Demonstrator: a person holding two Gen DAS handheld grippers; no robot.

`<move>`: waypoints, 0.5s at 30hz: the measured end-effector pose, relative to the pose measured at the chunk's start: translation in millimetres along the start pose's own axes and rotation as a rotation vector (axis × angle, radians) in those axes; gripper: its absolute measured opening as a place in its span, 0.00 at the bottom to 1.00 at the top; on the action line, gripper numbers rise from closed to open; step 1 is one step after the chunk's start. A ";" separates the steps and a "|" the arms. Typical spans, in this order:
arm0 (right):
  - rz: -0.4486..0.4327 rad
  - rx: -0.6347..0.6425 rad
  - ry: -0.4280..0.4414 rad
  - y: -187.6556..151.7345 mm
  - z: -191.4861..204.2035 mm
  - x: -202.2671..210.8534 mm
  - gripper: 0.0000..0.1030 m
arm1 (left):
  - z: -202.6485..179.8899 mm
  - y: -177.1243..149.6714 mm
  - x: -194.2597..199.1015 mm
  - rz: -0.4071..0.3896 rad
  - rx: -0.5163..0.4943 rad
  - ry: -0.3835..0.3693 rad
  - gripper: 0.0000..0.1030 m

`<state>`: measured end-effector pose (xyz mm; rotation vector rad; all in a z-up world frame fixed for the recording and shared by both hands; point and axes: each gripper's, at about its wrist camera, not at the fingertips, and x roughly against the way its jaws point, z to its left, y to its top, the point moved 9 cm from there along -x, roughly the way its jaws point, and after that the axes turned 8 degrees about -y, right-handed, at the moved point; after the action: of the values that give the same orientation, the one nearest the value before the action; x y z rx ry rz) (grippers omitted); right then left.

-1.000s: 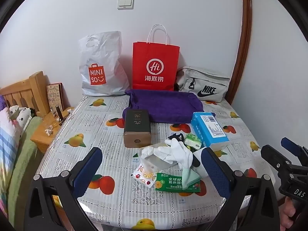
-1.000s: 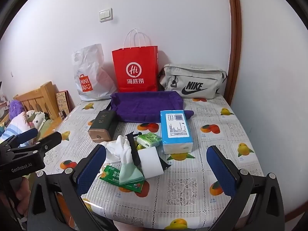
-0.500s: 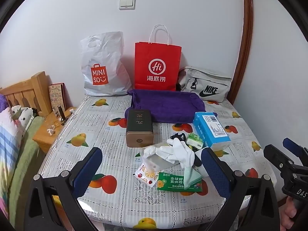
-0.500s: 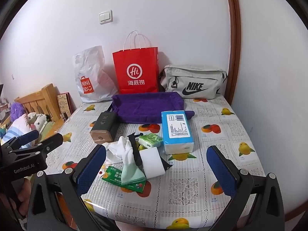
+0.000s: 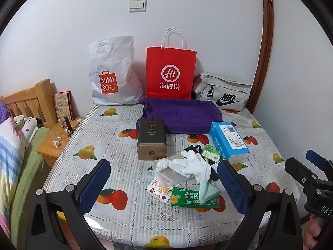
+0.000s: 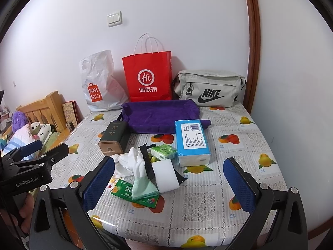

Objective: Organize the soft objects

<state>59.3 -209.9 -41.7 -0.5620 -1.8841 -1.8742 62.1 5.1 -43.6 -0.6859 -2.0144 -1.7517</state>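
fruit-print table (image 5: 129,150), purple tray (image 5: 183,114), tissue pack (image 6: 192,140), perhaps gloves (image 5: 193,164)

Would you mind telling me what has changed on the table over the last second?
Only the viewpoint: both cameras drew back and rose slightly, so the table sits a little lower in frame. Nothing was grasped or released. The left gripper and right gripper stay open and empty, and the white glove, tissue pack and purple towel lie unmoved.

Soft white cloth glove (image 5: 192,165) lying crumpled on small green towel (image 6: 143,188), near blue tissue pack (image 6: 192,140) and purple cloth tray (image 5: 181,112)
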 end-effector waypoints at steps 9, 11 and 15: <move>-0.005 0.003 0.001 1.6 1.4 2.6 1.00 | -0.4 0.8 1.4 -0.002 -0.002 0.001 1.00; -0.006 0.003 0.003 1.3 2.0 3.2 1.00 | -0.9 1.0 0.8 -0.001 -0.003 0.001 1.00; -0.007 0.003 0.002 1.6 1.9 4.0 1.00 | -1.0 0.6 0.9 -0.001 -0.003 0.002 1.00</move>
<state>56.8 -208.0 -38.2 -0.5535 -1.8891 -1.8754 61.7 4.3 -42.5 -0.6841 -2.0113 -1.7553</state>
